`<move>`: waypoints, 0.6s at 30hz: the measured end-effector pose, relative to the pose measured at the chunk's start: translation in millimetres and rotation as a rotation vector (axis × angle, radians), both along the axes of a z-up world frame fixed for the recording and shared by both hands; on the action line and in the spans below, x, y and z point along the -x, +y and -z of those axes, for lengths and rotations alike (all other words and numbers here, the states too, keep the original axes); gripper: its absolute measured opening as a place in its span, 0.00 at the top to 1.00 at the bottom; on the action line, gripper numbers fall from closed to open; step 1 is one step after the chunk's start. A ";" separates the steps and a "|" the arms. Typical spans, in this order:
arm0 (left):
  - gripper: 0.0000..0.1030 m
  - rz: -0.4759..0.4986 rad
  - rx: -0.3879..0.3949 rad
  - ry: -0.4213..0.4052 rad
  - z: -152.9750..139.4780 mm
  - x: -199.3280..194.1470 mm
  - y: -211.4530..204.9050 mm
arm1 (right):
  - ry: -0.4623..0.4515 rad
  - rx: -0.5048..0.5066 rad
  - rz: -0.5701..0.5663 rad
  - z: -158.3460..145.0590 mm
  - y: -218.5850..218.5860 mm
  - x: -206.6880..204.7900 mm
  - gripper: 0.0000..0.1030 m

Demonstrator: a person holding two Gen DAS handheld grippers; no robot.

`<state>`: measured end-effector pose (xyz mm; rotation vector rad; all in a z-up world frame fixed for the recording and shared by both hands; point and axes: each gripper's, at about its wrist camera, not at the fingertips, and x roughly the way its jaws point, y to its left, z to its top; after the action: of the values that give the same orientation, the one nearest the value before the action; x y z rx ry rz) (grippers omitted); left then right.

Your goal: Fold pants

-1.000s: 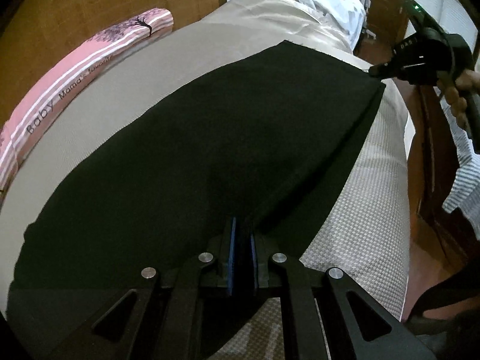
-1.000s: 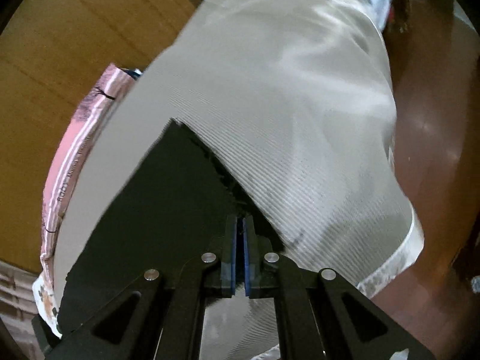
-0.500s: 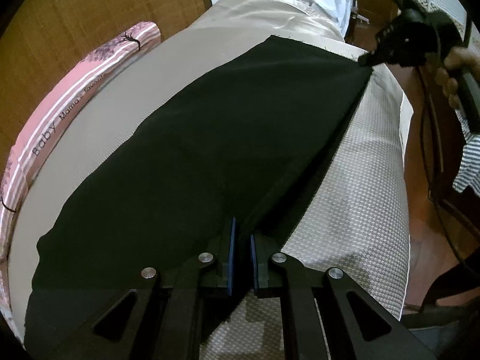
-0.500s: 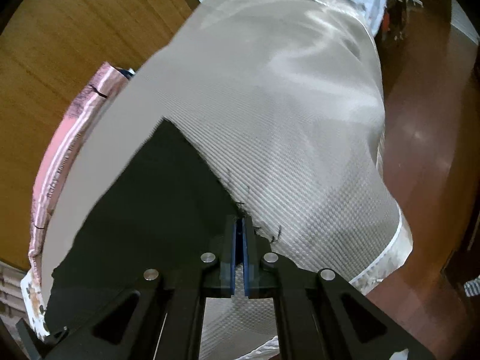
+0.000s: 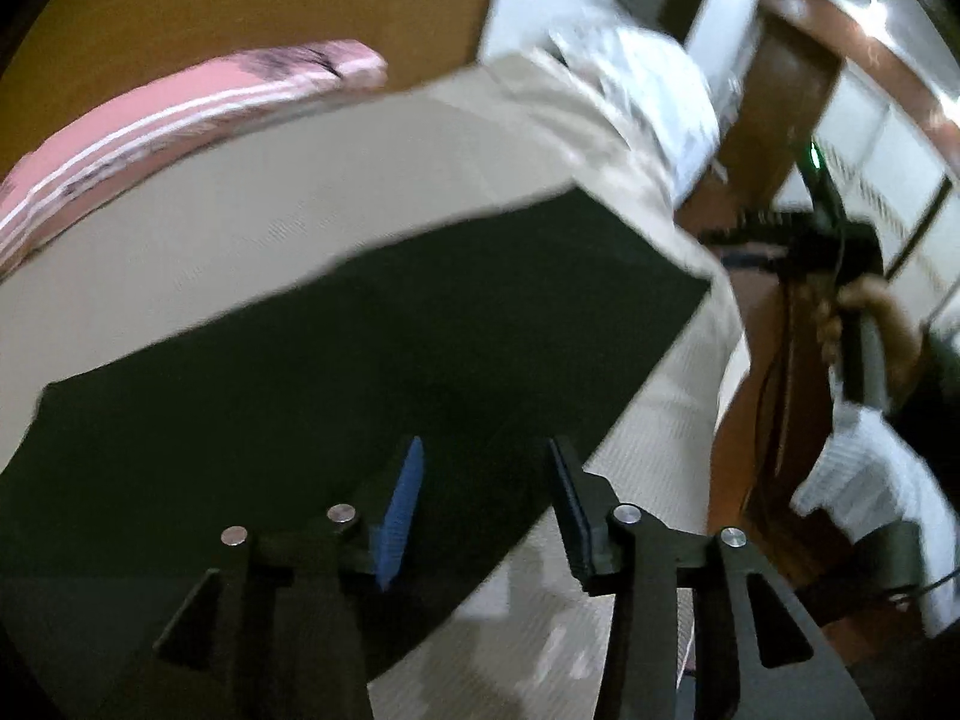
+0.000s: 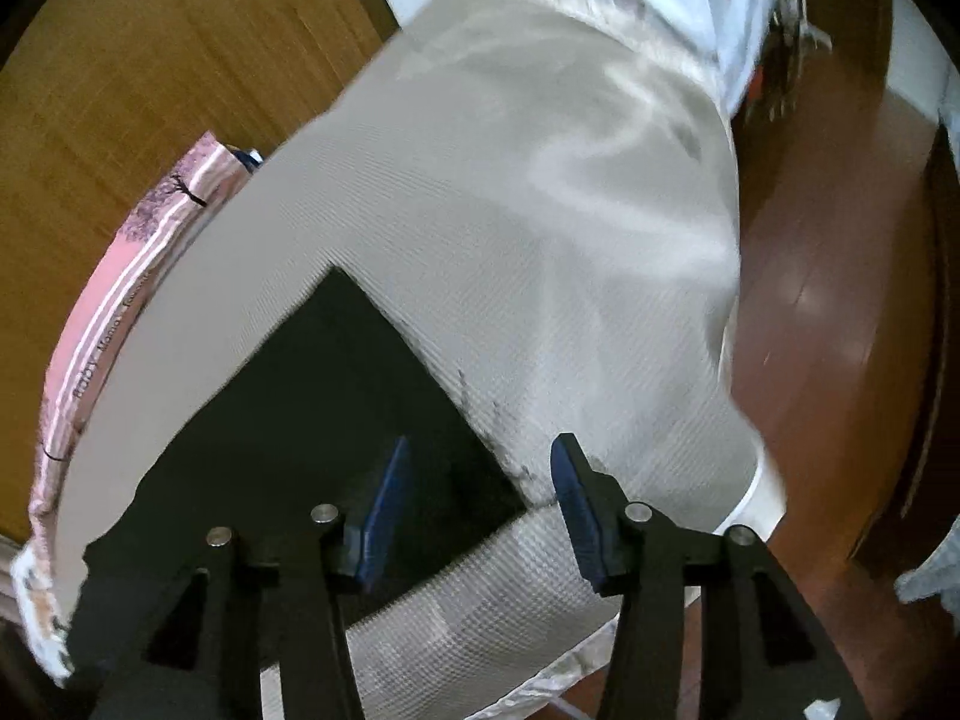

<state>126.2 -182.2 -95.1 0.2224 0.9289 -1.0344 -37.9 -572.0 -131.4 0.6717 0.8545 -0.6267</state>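
Leftmost, a pink striped cushion [image 5: 180, 114] lies along the far edge of the beige mattress [image 5: 300, 204]. Spread flat across the mattress are the black pants [image 5: 360, 360]. Over their near edge hangs the left gripper [image 5: 480, 480], its jaws opening and nothing pinched between them. Further right, blurred, the right gripper [image 6: 474, 480] hangs over a corner of the pants, jaws likewise opening, apparently clear of the cloth.
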 end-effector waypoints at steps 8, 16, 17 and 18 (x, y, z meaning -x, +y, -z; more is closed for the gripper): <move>0.51 -0.399 -0.051 -0.082 -2.5 -74.8 107.5 | -0.094 -0.031 -0.292 -34.4 72.7 -78.0 0.54; 0.51 -0.601 -0.121 -0.085 26.3 -101.2 187.2 | -0.079 -0.090 -0.723 -20.2 222.7 -204.0 0.54; 0.51 -0.606 -0.127 -0.085 31.8 -102.3 193.6 | -0.076 -0.103 -0.758 -16.2 237.5 -214.4 0.54; 0.51 -0.609 -0.127 -0.076 36.5 -102.1 199.6 | -0.075 -0.113 -0.792 -14.2 251.8 -225.0 0.54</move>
<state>228.3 17.5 -131.6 0.0726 0.9139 -0.4036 187.2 -320.3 -117.2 0.4000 1.0002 0.1595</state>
